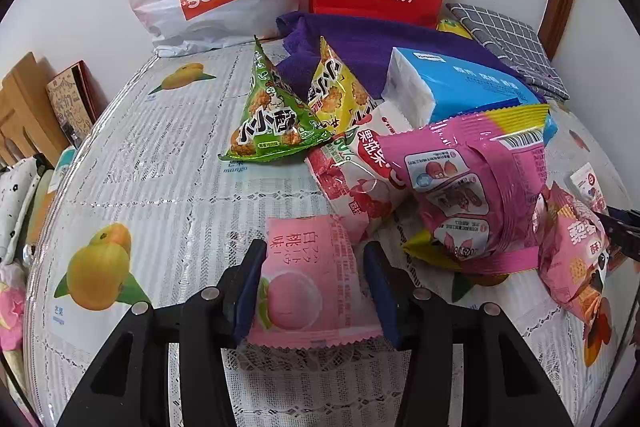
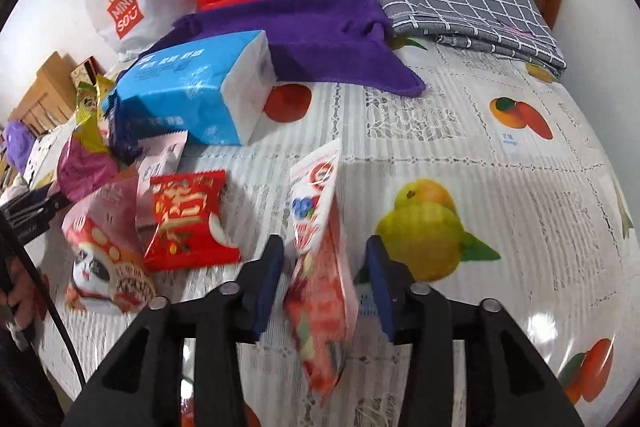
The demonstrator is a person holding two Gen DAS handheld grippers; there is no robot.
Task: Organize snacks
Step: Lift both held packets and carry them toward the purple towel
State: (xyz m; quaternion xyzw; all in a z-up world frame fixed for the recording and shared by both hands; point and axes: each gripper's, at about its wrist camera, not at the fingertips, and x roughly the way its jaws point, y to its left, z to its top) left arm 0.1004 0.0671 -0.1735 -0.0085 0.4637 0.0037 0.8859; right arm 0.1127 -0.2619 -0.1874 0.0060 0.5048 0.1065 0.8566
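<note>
The left tool [image 1: 314,291] is spread, its 2 blue pads either side of a pink peach-print snack packet [image 1: 308,287] lying flat on the counter [image 1: 160,167]; whether the pads touch it is unclear. Beyond sit a green triangular snack bag [image 1: 272,119], a yellow one [image 1: 336,87] and a blue tissue pack [image 1: 460,87]. The right tool [image 2: 324,287] is also spread around a tilted red-and-white snack pouch [image 2: 320,267], with a red packet [image 2: 188,219] just left of it.
</note>
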